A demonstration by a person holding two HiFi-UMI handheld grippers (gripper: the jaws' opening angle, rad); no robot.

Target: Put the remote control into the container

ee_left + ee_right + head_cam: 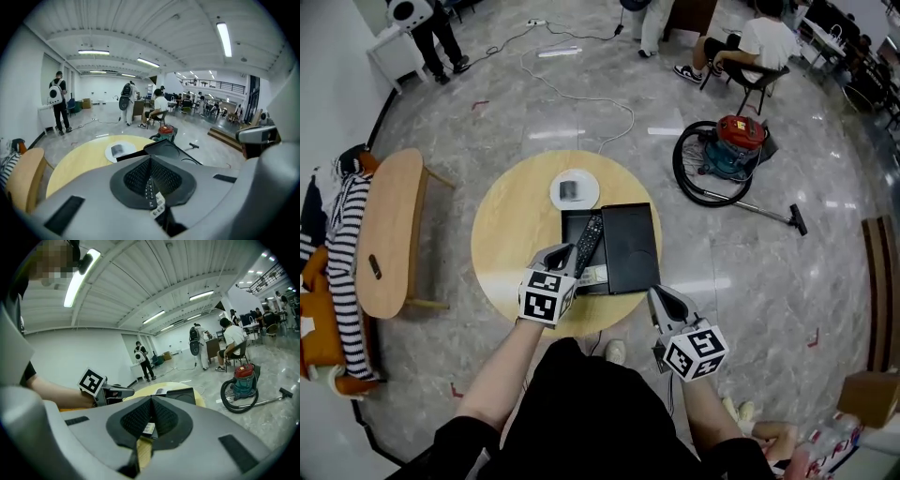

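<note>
The black remote control (588, 242) is clamped in my left gripper (565, 257) and slants up over the left part of the black container (630, 246) on the round yellow table (506, 234). In the left gripper view the remote's buttons (150, 190) show between the closed pads, with the container (165, 149) beyond them. My right gripper (661, 300) hangs shut and empty at the table's near right edge. In the right gripper view its jaws (151, 402) meet, and the left gripper (116, 392) and the container (180, 394) lie ahead.
A white round dish (575, 190) sits on the table behind the container. A wooden bench (389, 234) with striped cloth (347, 253) stands at the left. A red vacuum cleaner (736, 145) with its hose lies on the floor at the right. People are far back.
</note>
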